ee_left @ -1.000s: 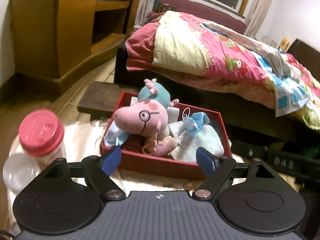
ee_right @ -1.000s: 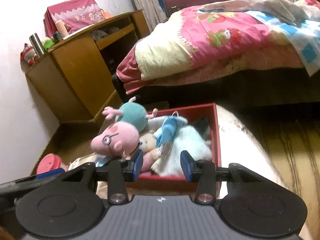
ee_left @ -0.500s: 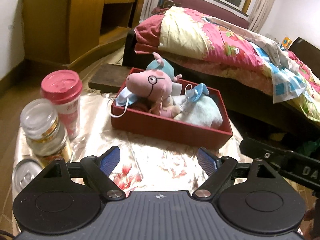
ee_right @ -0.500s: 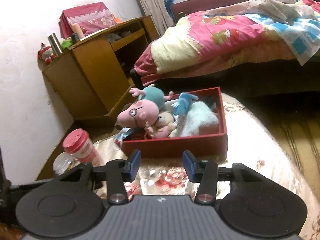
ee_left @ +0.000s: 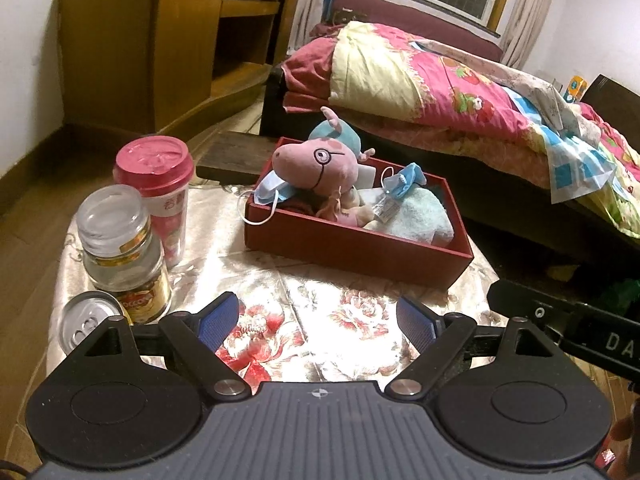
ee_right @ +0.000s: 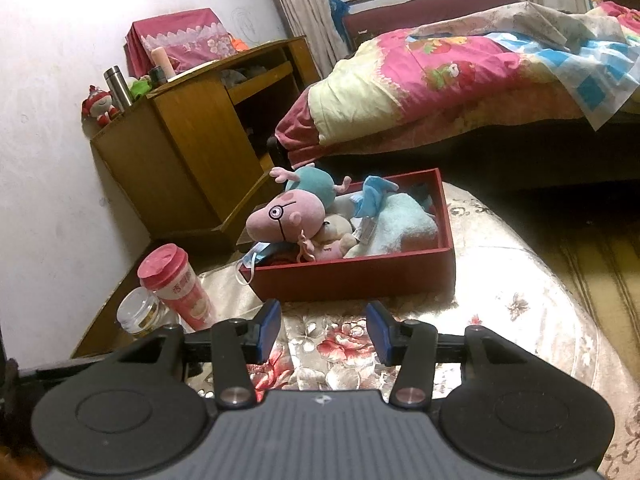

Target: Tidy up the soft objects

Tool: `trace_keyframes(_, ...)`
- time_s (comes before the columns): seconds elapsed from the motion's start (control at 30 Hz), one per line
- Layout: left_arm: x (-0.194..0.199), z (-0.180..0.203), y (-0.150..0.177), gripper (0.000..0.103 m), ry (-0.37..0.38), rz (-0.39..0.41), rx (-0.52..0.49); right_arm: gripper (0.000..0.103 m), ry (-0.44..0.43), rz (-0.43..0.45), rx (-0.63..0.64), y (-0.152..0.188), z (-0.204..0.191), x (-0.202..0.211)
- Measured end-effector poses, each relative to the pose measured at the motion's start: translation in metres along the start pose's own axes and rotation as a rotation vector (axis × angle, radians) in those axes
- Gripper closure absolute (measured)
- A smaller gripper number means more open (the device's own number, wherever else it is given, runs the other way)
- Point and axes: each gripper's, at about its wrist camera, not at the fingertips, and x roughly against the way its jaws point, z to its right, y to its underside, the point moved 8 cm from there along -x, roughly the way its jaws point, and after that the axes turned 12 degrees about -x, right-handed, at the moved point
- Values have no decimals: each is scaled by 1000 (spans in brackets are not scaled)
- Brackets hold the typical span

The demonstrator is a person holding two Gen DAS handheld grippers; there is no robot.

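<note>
We see a bed (ee_left: 460, 92) with a pink quilt (ee_right: 448, 72) filling the back of the room, and a wooden cabinet (ee_left: 160, 44) against the wall. In front of them a tabletop (ee_left: 280, 280) under a flowered cloth carries a red box (ee_left: 352, 240). The soft things are all in that box: a pink pig toy (ee_left: 316, 162) lying on top at its left end, a pale blue towel (ee_left: 420, 216) at its right end, and a blue face mask (ee_left: 270, 192) hanging over the left wall. Left of the box stand a pink-lidded cup (ee_left: 160, 184), a glass jar (ee_left: 120, 248) just in front of it, and a can (ee_left: 88, 320) nearest us. Our left gripper (ee_left: 324, 320) hangs over the bare cloth with its jaws spread wide and nothing between them. Our right gripper (ee_right: 324, 328) has a narrower gap, also with nothing between its jaws.
</note>
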Motion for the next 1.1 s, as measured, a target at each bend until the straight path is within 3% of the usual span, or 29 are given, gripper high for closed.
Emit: trace_keyframes(1.1, -6, 9, -3, 15, -57, 11, -70, 78, 8, -15, 3, 3, 7, -9)
